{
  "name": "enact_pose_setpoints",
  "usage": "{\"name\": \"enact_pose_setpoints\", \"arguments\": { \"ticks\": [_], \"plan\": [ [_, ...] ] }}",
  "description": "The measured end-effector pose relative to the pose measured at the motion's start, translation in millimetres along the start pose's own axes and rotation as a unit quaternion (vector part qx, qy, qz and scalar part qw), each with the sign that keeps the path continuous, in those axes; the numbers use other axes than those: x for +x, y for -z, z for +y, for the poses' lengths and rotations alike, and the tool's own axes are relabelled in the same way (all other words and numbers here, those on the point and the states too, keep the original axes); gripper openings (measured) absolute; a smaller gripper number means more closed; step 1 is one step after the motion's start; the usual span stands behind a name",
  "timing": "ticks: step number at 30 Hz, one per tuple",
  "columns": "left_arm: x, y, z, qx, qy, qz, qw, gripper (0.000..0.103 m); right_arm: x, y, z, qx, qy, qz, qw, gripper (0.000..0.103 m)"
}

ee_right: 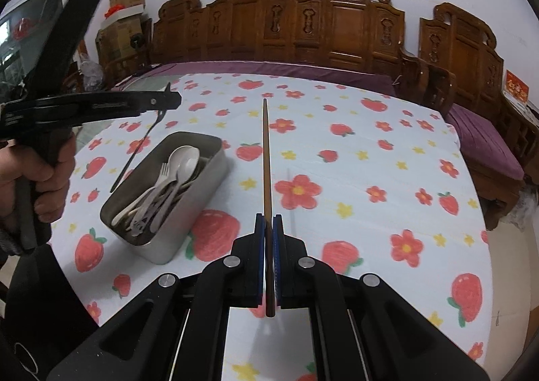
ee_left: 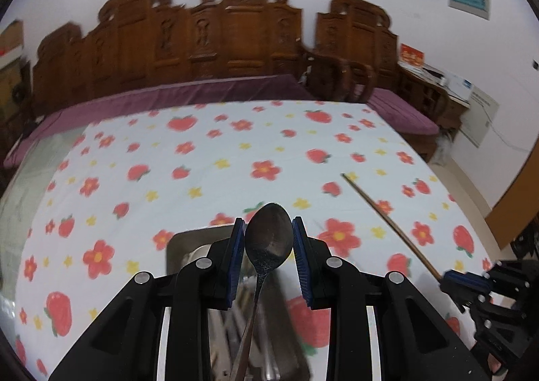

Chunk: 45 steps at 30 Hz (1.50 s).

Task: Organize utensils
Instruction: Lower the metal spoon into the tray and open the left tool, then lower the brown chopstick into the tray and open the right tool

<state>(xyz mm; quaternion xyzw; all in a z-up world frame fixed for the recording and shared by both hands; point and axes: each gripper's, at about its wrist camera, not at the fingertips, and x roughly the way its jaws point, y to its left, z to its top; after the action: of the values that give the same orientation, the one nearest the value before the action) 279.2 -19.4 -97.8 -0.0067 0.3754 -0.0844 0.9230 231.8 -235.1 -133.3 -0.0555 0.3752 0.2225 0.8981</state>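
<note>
Strawberry-print tablecloth [ee_right: 353, 178] bears a metal tin [ee_right: 188, 212] holding pale spoons [ee_right: 185, 158] and forks [ee_right: 161, 175].

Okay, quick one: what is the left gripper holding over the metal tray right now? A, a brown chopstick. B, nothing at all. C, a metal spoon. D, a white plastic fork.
C: the left gripper has its jaws closed on the bowl of a metal spoon, handle hanging down over the tray; the chopstick sits in the right gripper.
</note>
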Motion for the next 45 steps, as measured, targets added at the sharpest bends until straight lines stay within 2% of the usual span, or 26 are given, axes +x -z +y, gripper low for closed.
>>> {"name": "enact_pose_setpoints", "arguments": {
  "ticks": [4,11,18,24,25,27,31,35,45],
  "plan": [
    [17.5,6.6,21.9,-0.024,-0.009,0.018,0.9995,0.026,5.9,0.2,6.0,0.002,-0.004,0.003,1.000,0.006],
    [44.0,19.7,41.5,-0.062,-0.004,0.045,0.9971,0.026,13.6,1.6,11.8,0.003,-0.011,0.009,1.000,0.006],
    [59.3,25.9,40.5,-0.052,-0.020,0.065,0.9964,0.027,15.4,-1.1,16.0,0.006,-0.021,0.005,1.000,0.006],
    [63.7,34.3,47.6,-0.052,-0.033,0.092,0.9939,0.028,18.1,-3.4,26.7,-0.002,-0.012,0.002,1.000,0.006],
    [61.2,36.0,49.8,-0.049,-0.034,0.092,0.9939,0.029,17.7,-4.0,28.6,-0.001,-0.014,0.000,1.000,0.006],
    [55.4,37.1,54.9,-0.049,-0.039,0.089,0.9941,0.037,16.6,-6.7,34.9,-0.002,-0.022,-0.003,1.000,0.006],
    [35.3,37.8,62.3,-0.034,-0.043,0.075,0.9957,0.038,18.9,-12.7,50.1,0.003,-0.037,-0.008,0.999,0.006],
    [8.1,40.4,73.5,-0.011,-0.052,0.058,0.9969,0.043,30.8,-16.3,68.4,0.009,-0.051,-0.002,0.999,0.006],
    [-39.4,45.5,107.5,-0.007,-0.059,0.035,0.9976,0.043,82.0,-22.0,115.2,0.013,-0.062,0.040,0.997,0.006]
  ]
}}
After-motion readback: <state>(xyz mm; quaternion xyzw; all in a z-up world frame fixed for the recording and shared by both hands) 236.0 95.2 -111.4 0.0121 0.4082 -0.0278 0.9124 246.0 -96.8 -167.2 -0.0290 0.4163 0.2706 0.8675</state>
